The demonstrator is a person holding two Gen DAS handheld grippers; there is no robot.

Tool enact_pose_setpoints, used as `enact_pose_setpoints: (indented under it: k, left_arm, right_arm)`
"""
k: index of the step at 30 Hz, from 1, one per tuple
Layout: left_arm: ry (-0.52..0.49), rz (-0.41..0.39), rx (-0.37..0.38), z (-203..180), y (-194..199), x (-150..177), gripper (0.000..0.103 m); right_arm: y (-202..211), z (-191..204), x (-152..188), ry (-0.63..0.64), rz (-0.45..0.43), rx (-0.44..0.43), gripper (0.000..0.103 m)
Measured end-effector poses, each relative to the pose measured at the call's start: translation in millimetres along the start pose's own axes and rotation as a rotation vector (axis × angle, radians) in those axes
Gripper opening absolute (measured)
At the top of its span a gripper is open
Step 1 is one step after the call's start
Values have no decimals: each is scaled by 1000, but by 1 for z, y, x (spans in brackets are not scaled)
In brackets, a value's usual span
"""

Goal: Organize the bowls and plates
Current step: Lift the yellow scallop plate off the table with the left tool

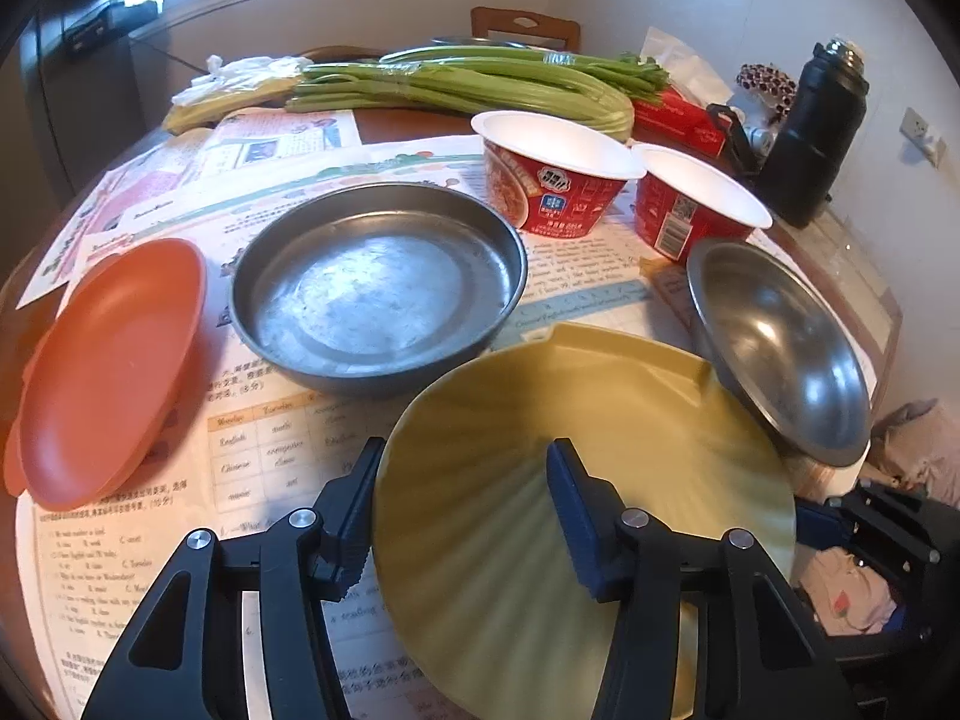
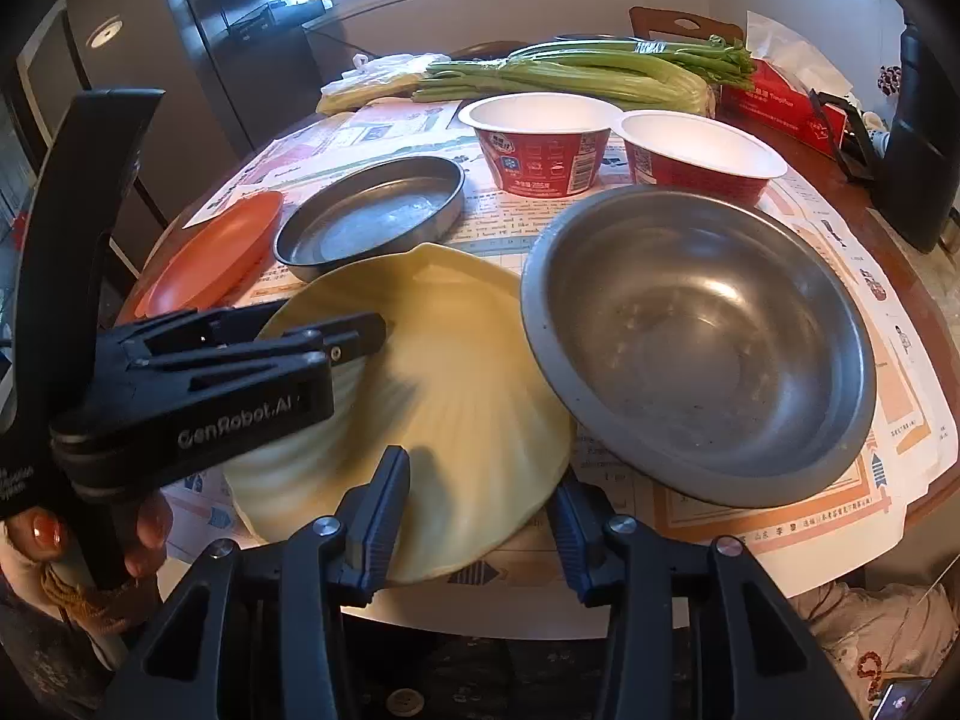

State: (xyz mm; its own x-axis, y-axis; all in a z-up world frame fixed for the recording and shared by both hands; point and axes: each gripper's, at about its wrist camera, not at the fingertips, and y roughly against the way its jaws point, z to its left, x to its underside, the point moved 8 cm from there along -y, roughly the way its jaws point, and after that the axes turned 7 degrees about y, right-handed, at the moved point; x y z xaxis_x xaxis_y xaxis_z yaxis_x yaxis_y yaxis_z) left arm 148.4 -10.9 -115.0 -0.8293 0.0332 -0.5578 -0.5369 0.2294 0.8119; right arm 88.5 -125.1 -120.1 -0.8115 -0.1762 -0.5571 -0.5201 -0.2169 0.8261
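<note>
Right wrist view: yellow plate (image 2: 420, 414) sits at the table's (image 2: 810, 546) near edge, its 3 o'clock rim tucked under the steel bowl (image 2: 708, 354), so my guess is lifting it could tip or drag that bowl, or the plate could slip off the edge. Left gripper (image 2: 375, 333) straddles the plate's 9 o'clock rim, one finger on top; jaws partly apart, can't tell if pads press. Right gripper (image 2: 480, 516) straddles the 6 o'clock rim, jaws narrowly apart, a finger (image 2: 378, 516) touching the plate.
</note>
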Motion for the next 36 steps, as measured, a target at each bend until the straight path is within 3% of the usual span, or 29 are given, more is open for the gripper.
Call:
enact_pose_setpoints:
  k: [21, 36]
  left_arm:
    - [95, -43, -2, 29, 46, 16, 55]
    - [130, -89, 2, 34, 74, 16, 55]
  right_arm:
    - [9, 33, 1, 41, -2, -141, 46]
    - [26, 43, -7, 65, -34, -142, 46]
